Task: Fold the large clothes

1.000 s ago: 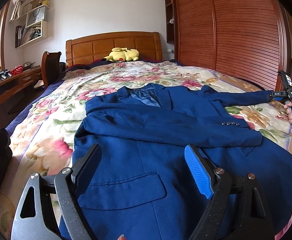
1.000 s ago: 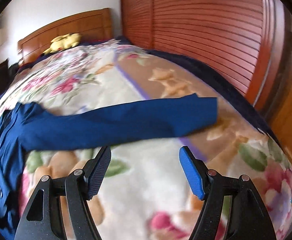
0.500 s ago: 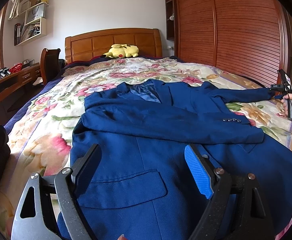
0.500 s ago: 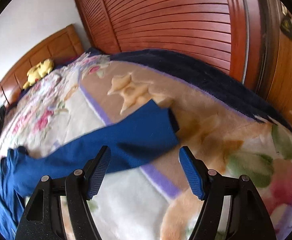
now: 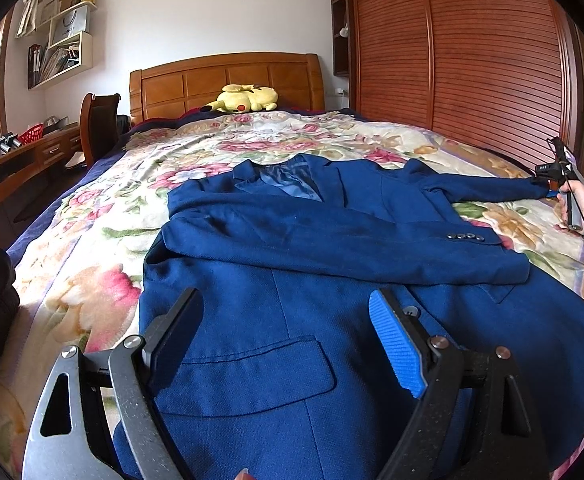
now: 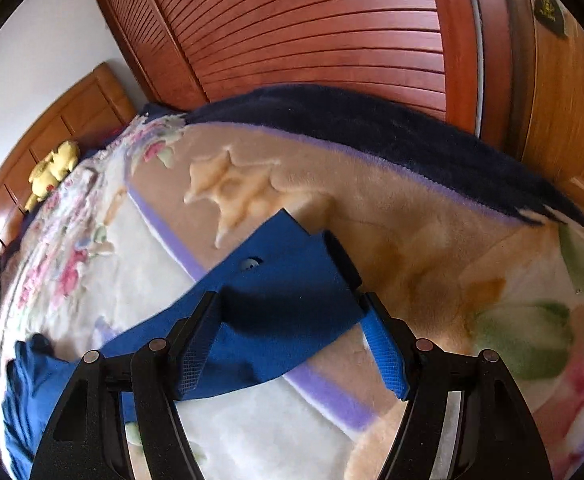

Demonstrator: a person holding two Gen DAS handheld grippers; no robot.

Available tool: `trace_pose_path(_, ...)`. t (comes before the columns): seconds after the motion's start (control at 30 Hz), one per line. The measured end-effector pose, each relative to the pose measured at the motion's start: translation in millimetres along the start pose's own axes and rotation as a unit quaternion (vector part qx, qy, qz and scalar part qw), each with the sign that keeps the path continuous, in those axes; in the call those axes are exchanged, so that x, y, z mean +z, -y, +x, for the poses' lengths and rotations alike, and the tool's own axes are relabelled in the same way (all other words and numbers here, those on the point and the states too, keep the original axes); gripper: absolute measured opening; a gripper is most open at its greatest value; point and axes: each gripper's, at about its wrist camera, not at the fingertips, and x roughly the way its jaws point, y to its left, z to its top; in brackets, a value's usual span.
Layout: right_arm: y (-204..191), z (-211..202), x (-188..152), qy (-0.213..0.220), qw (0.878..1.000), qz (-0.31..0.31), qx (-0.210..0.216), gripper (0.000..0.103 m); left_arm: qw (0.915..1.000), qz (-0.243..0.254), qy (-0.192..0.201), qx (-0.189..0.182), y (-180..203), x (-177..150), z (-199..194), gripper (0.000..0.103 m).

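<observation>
Jacket (image 5: 292, 312) is lying flat on the bed (image 5: 92, 240), one sleeve already folded across. Right claw (image 6: 292, 344) has just been narrowing around the outstretched sleeve cuff (image 6: 292, 276), seemingly preparing to fold it, while the left claw (image 5: 288, 344) is hovering wide and empty.

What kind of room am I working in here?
Most likely a home bedroom: a bed with a wooden headboard and floral blanket, a yellow plush toy at its head, and a slatted wooden wardrobe beside it. The blue jacket lies spread on the blanket.

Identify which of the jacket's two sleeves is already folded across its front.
The sleeve with four cuff buttons lies folded across the blue jacket. The other sleeve stretches out over the floral blanket, its cuff between the right gripper's fingers.
</observation>
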Motion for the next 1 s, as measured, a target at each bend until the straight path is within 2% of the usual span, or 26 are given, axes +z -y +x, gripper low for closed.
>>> trace_pose_path(0.03,-1.6,-0.2,-1.4,0.003,1.000,-0.009,-0.003,0.050,1.0000,0.000,0.000,0.000,0.1,0.0,0.0,0.085)
trace_pose_path(0.1,-5.0,-0.9,-2.1,0.004,1.000,-0.026,-0.006,0.016,1.0000,0.000,0.001,0.000,0.0,0.2,-0.1,0.085)
trace_pose_path(0.13,-6.9,-3.2,-1.9,0.007,0.999,-0.035,-0.001,0.010,1.0000,0.000,0.001,0.000,0.1,0.3,0.0,0.085)
trace_pose_path(0.37,-45.8,-53.8,-0.4,0.059,0.991,-0.115,0.026,0.007,1.0000,0.000,0.002,-0.001,-0.1,-0.2,-0.4,0.085)
trace_pose_path(0.6,-117.6,-121.5,-22.8,0.096,0.970,-0.205,0.088,0.007,1.0000,-0.001,0.000,-0.004,0.6,-0.6,-1.2,0.085)
trace_pose_path(0.8,-177.8,-158.8,-65.8,0.094,0.944,-0.277,0.156,0.007,1.0000,-0.004,0.002,-0.006,-0.3,-0.1,-2.3,0.085)
trace_pose_path(1.0,-231.7,-187.7,-122.8,0.074,0.907,-0.340,0.239,0.007,0.9999,-0.001,0.005,-0.008,-2.4,1.4,-10.4,0.085)
